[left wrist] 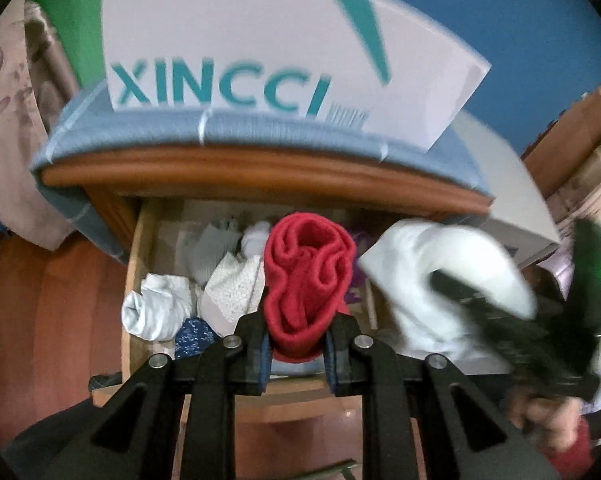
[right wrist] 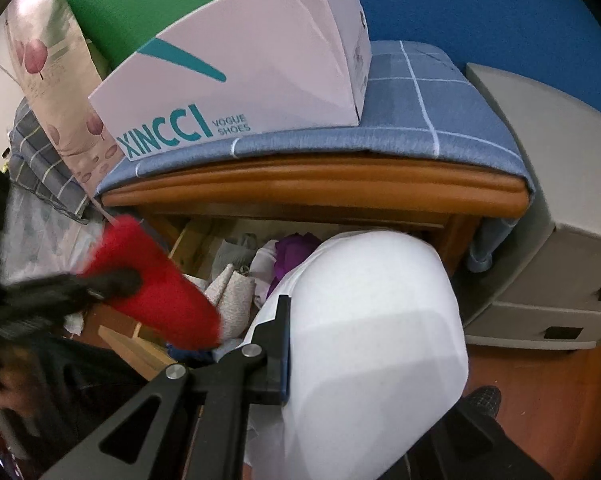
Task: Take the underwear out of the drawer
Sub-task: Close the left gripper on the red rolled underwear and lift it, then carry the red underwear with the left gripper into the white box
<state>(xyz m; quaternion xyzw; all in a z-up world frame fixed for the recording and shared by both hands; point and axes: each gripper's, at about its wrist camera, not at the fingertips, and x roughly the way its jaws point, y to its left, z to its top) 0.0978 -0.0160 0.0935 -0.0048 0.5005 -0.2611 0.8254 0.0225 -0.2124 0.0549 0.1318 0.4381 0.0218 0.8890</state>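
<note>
Underwear held in both grippers above the open drawer [left wrist: 140, 240].

Left wrist view: the left gripper [left wrist: 298, 344] is clamped on a rolled red garment [left wrist: 308, 272], whose long axis runs straight out along the fingers, above the clothes left in the drawer; to its right the right gripper [left wrist: 496, 320], blurred, carries a white garment [left wrist: 420, 264]. Right wrist view: the white garment [right wrist: 372, 320] bulges over the closed right gripper [right wrist: 284, 344] and hides its far finger and much of the drawer; the red roll [right wrist: 156, 288] sits to the left, pinched by the blurred left gripper [right wrist: 100, 284]. Both loads look clear of the drawer, I'd say.
</note>
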